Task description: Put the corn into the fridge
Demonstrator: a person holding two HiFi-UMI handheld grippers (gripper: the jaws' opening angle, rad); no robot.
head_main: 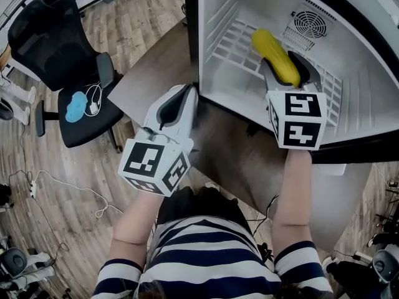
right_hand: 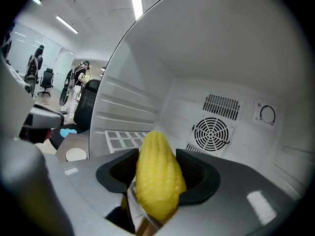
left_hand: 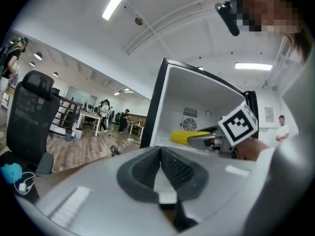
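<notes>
A yellow corn cob (head_main: 275, 57) is held inside the open white fridge (head_main: 227, 17), above its wire shelf (head_main: 237, 45). My right gripper (head_main: 288, 73) is shut on the corn (right_hand: 156, 176), whose tip points toward the round fan grille (right_hand: 211, 130) on the back wall. My left gripper (head_main: 179, 102) hangs outside the fridge by its left front edge, shut with nothing between its pads (left_hand: 161, 167). In the left gripper view the corn (left_hand: 189, 137) and the right gripper's marker cube (left_hand: 238, 124) show inside the fridge.
The fridge stands on a brown table (head_main: 156, 73). A black office chair (head_main: 59, 61) with a blue thing and a white cable on its seat stands to the left on the wooden floor. People stand at desks (left_hand: 106, 117) far off.
</notes>
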